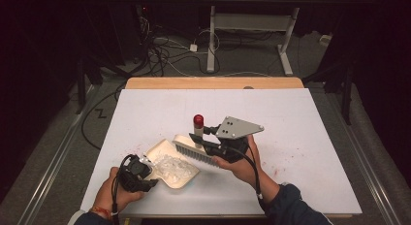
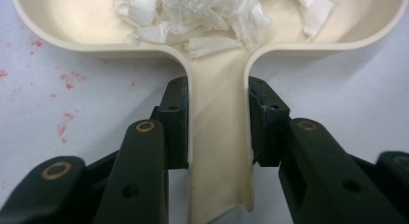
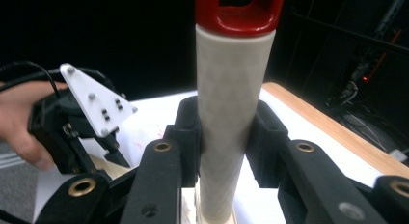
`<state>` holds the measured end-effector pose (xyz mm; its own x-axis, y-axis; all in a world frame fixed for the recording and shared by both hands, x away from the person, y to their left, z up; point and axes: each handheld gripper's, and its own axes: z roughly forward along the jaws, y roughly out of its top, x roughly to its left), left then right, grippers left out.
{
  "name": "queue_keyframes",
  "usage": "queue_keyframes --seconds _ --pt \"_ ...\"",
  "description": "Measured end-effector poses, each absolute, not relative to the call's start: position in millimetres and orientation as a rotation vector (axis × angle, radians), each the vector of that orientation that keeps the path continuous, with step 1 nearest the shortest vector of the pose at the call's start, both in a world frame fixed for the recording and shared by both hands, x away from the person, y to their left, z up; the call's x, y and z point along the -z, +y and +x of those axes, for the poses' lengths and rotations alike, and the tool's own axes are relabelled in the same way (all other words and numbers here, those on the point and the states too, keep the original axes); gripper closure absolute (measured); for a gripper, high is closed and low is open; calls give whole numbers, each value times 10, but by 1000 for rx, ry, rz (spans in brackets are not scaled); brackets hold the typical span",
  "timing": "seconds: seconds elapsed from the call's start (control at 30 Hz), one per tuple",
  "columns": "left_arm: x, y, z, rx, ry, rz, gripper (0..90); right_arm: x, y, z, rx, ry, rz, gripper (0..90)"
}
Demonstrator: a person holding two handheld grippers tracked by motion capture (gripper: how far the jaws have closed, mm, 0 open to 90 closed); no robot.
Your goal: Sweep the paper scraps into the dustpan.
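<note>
A cream dustpan (image 1: 186, 177) lies on the white table, with several torn white paper scraps (image 1: 169, 166) in its tray (image 2: 58, 26). My left gripper (image 1: 151, 177) is shut on the dustpan handle (image 2: 219, 137), one pad on each side. A brush with a cream handle (image 3: 234, 113) and a red cap (image 1: 198, 120) stands handle-up, its bristle head (image 1: 194, 152) resting at the pan's far edge. My right gripper (image 1: 199, 136) is shut on that handle (image 1: 198, 132), just below the red cap (image 3: 238, 9).
The white sheet (image 1: 291, 118) covers a wooden table whose far edge (image 1: 213, 83) shows. Faint red specks (image 2: 62, 79) mark the sheet near the pan. Cables (image 1: 165, 50) and a desk frame (image 1: 252, 26) stand on the floor beyond.
</note>
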<state>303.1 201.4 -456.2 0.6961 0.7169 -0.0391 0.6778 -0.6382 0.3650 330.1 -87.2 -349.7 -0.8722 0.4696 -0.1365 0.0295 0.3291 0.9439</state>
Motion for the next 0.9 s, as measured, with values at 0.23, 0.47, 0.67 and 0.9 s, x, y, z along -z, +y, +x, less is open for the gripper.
queue_keyframes --seconds 0.23,0.47,0.67,0.9 --pt "4565 2020 3031 -153 1092 2550 634 3512 -1051 3268 -1522 2229 465 705" --pt "4563 2015 3018 -166 1078 2560 634 3444 -1449 3157 -1471 2214 509 705" --pt "4553 1978 3008 -195 1064 2584 635 3458 -1795 3055 -1422 2218 551 704" --pt "4552 1976 3008 -188 1065 2581 635 3505 -2092 2925 -1345 2232 588 705"
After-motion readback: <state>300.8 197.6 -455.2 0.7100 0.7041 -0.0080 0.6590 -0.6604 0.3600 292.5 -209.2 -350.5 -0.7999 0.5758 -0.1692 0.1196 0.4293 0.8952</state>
